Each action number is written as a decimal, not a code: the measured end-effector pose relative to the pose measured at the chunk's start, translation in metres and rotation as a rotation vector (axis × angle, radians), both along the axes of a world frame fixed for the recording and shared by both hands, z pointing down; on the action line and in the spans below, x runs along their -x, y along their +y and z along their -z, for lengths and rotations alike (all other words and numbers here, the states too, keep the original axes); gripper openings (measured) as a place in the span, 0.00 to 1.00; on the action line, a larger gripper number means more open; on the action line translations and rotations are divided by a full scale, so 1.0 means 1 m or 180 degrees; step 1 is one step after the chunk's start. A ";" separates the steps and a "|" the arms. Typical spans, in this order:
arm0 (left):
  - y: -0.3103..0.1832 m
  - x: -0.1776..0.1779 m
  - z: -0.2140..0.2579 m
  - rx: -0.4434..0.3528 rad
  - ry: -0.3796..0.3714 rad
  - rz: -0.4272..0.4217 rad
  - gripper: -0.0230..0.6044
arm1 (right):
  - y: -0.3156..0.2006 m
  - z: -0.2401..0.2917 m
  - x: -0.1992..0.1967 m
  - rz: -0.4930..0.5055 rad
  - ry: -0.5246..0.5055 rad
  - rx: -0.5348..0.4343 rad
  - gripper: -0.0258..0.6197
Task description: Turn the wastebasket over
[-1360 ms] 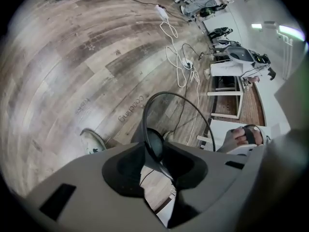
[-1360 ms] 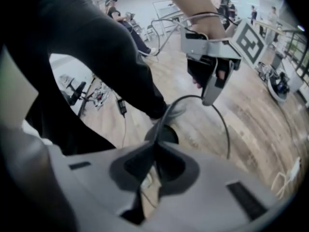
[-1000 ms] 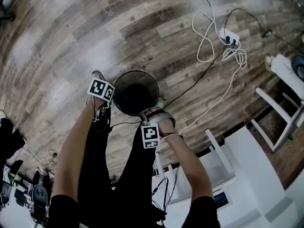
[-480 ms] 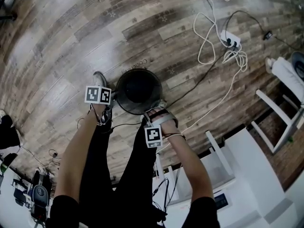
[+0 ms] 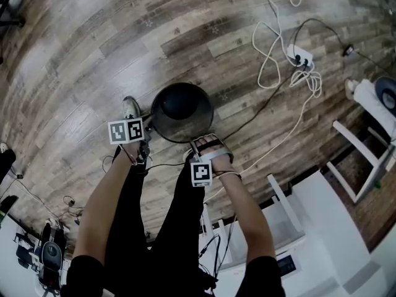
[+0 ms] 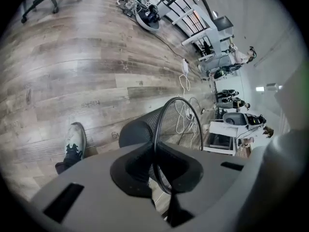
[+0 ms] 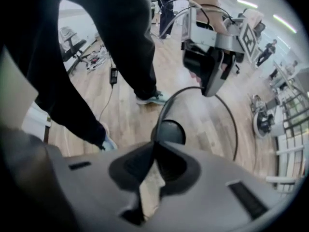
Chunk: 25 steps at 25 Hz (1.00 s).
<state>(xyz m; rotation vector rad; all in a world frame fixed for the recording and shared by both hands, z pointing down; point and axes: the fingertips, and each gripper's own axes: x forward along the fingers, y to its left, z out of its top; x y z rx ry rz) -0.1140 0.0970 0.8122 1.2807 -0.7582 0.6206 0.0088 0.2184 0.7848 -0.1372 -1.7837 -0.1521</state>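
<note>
On the left, jaws of the left tool [image 6: 155,172] just now closing, at present narrow and pinching the thin rim of the black round wire-mesh wastebasket [image 5: 181,104]. In the middle, compared with 1 second ago: no longer upright on the grey-brown wooden plank floor [image 5: 74,60], but tipped, mouth toward the person and closed bottom swung up and away. On the right, right tool [image 7: 153,167] narrow as well, clamped on the same rim at its near edge. Meaning for the task, by judgement: turn-over begun with 2 grips, perhaps half done, mouth not yet facing the floor. Inside the wastebasket: nothing to see through the mesh, only the dark round bottom.
</note>
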 end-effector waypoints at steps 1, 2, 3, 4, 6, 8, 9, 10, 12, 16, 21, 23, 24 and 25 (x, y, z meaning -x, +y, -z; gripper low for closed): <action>-0.004 0.001 0.001 -0.0014 0.0013 0.0041 0.13 | -0.007 0.000 0.000 -0.0022 -0.0010 -0.0100 0.12; -0.009 0.002 0.003 -0.0037 0.0019 0.0086 0.13 | -0.015 -0.001 0.000 -0.0050 -0.0029 -0.0223 0.12; -0.013 0.004 0.004 -0.0064 0.0022 0.0140 0.13 | -0.022 -0.001 0.001 -0.0076 -0.0048 -0.0320 0.12; -0.018 0.006 0.005 -0.0090 0.0023 0.0198 0.13 | -0.026 -0.001 0.002 -0.0093 -0.0056 -0.0370 0.12; -0.025 0.010 0.007 -0.0136 0.0031 0.0285 0.13 | -0.041 0.000 0.002 -0.0081 -0.0054 -0.0609 0.14; -0.030 0.013 0.009 -0.0176 0.0046 0.0312 0.13 | -0.057 0.004 0.000 -0.0065 -0.0030 -0.0813 0.26; -0.032 0.015 0.009 -0.0195 0.0054 0.0324 0.13 | -0.059 0.005 -0.001 -0.0089 -0.0026 -0.0808 0.29; -0.035 0.018 0.009 -0.0217 0.0058 0.0349 0.13 | -0.060 0.006 -0.001 -0.0143 -0.0041 -0.0773 0.29; -0.042 0.024 0.009 -0.0275 0.0052 0.0428 0.13 | -0.064 0.010 -0.002 -0.0298 -0.0091 -0.0704 0.30; -0.056 0.033 0.010 -0.0402 0.0062 0.0464 0.13 | -0.094 0.030 0.000 -0.1038 -0.0355 -0.0679 0.30; -0.066 0.042 0.009 -0.0520 0.0077 0.0503 0.13 | -0.133 0.047 -0.005 -0.2636 -0.0828 -0.0236 0.30; -0.070 0.044 0.006 -0.0528 0.0091 0.0535 0.13 | -0.149 0.047 -0.013 -0.3283 -0.1018 -0.0138 0.30; -0.071 0.044 0.005 -0.0529 0.0101 0.0549 0.13 | -0.157 0.046 -0.017 -0.3562 -0.1098 -0.0128 0.28; -0.073 0.044 0.002 -0.0531 0.0118 0.0563 0.13 | -0.164 0.046 -0.020 -0.3806 -0.1164 -0.0110 0.25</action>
